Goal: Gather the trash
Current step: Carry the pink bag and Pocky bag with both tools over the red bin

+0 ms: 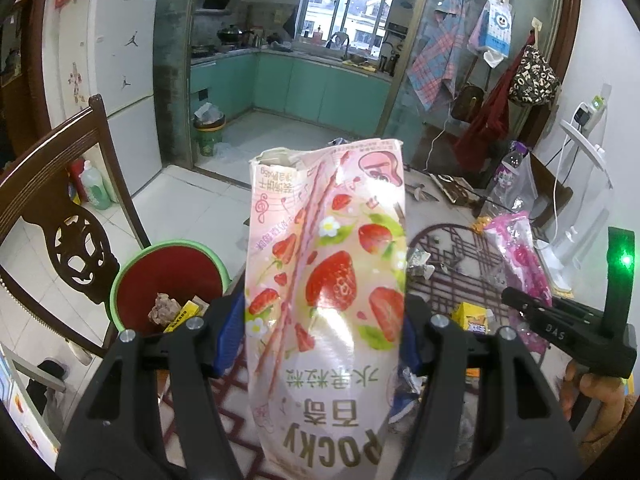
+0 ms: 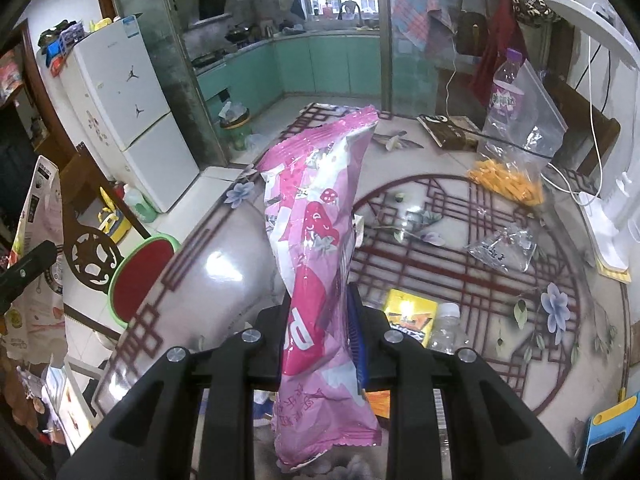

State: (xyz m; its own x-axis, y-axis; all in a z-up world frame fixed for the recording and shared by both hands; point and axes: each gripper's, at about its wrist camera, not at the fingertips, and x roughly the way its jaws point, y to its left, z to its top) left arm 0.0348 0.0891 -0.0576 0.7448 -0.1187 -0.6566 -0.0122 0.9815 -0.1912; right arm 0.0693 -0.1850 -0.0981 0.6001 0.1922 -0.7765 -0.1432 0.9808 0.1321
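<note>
Clamped between the blue pads of my left gripper (image 1: 316,332) is the strawberry Pocky box (image 1: 326,280); I am holding it upright, its torn-open top pointing away from the camera and its printed face turned toward me, the lettering upside down. Both fingers are pressing against the box's narrow sides, so the jaws are standing about a box-width apart. Just left of that gripper, lower down beside the table edge, the green-rimmed red bin (image 1: 170,280) is sitting with some scraps already inside it. My right gripper (image 2: 320,336) is pinching the pink snack wrapper (image 2: 316,264) near its lower third; the jaws are nearly together on the thin film, and the wrapper is rising tall and slightly twisted above the fingers, with its bottom seal hanging below them. From the right wrist view I am seeing more litter lying on the glass-topped table (image 2: 480,280): a yellow packet (image 2: 408,316) and a small clear bottle (image 2: 446,326) just beside it, close to the right fingers, and a crumpled clear wrapper (image 2: 502,250) farther out. The bin (image 2: 140,280) is showing off the table's left edge, next to a carved wooden chair (image 2: 94,256).
</note>
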